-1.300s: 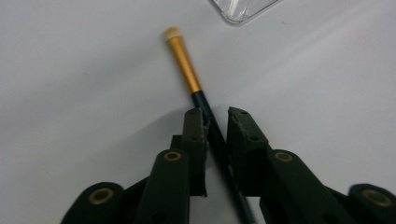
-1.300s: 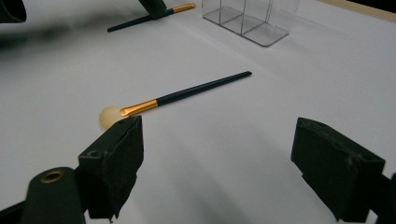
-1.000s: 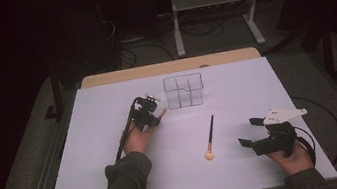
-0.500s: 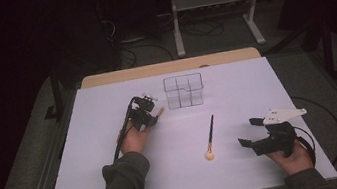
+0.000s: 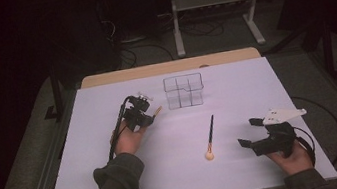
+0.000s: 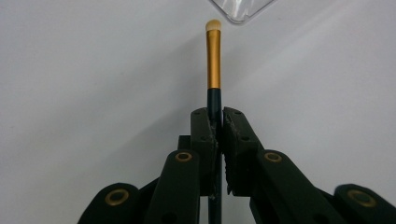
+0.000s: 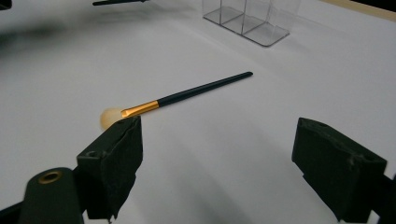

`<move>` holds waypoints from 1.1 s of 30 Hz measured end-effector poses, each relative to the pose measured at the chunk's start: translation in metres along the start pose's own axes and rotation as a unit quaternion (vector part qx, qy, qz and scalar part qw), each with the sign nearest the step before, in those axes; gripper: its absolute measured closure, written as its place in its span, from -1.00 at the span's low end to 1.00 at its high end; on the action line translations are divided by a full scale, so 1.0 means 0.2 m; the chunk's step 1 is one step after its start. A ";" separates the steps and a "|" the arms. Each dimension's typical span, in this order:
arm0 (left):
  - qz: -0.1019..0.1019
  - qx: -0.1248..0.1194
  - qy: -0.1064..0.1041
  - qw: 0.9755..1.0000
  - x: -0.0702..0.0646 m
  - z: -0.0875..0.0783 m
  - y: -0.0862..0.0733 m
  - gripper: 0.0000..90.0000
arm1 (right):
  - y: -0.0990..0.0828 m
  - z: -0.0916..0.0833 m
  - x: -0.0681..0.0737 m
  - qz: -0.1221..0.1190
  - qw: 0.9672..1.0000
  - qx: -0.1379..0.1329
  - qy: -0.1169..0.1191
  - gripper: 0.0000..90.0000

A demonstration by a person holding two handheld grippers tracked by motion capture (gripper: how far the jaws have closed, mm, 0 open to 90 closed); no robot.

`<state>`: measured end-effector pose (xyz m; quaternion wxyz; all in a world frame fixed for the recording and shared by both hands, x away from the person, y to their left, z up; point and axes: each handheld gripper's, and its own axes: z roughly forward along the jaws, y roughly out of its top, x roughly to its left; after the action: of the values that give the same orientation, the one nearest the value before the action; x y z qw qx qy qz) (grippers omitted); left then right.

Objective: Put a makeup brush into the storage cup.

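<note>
My left gripper is shut on a small makeup brush with a dark handle and gold ferrule; its pale tip points toward the clear divided organizer. A corner of that organizer lies just beyond the brush tip. A second, longer brush with a round cream head lies flat on the white table, between the two hands. My right gripper stands open, low over the table to the right of that brush's head, nothing between its jaws.
The clear organizer stands at the back centre of the table. A black cable loops from the right gripper near the table's right edge. Beyond the table are a dark floor, cables and a metal stand.
The left gripper, holding the small brush, has drifted slightly back toward the person and left, away from the organizer. The right gripper and the lying brush have stayed put.
</note>
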<state>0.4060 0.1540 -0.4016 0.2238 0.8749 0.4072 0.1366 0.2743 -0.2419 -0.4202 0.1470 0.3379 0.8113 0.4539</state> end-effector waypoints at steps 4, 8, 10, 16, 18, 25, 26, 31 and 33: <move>-0.004 -0.006 -0.004 1.000 0.01 -0.04 -0.02 0.85 | 0.00 0.01 0.01 -0.001 1.000 0.003 0.002 -0.66; 0.000 -0.012 -0.011 1.000 0.02 -0.08 -0.04 0.85 | 0.01 0.01 0.03 -0.004 1.000 0.004 0.004 -0.66; 0.007 -0.014 -0.019 1.000 0.02 -0.10 -0.05 0.85 | 0.02 0.01 0.04 -0.004 1.000 0.005 0.004 -0.66; 0.019 -0.029 -0.036 0.999 0.00 -0.15 -0.07 0.85 | 0.02 0.02 0.06 -0.013 1.000 0.009 0.004 -0.63; 0.025 -0.034 -0.038 0.998 -0.01 -0.18 -0.07 0.85 | 0.02 0.02 0.05 -0.014 1.000 0.009 0.004 -0.63; 0.045 -0.053 -0.055 0.996 -0.04 -0.25 -0.10 0.85 | 0.02 0.02 0.05 -0.012 1.000 0.013 0.004 -0.63; 0.045 -0.056 -0.057 0.996 -0.05 -0.25 -0.10 0.85 | 0.02 0.02 0.05 -0.013 1.000 0.015 0.003 -0.64; 0.037 -0.070 -0.071 0.994 -0.05 -0.28 -0.14 0.85 | 0.02 0.03 0.05 -0.013 1.000 0.021 0.001 -0.64; 0.041 -0.075 -0.073 0.994 -0.05 -0.30 -0.15 0.85 | 0.02 0.03 0.06 -0.014 1.000 0.021 0.000 -0.64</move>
<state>0.3547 0.1805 -0.3666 0.3121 0.8791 0.3423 0.1120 0.2712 -0.2285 -0.4193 0.1466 0.3297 0.8252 0.4345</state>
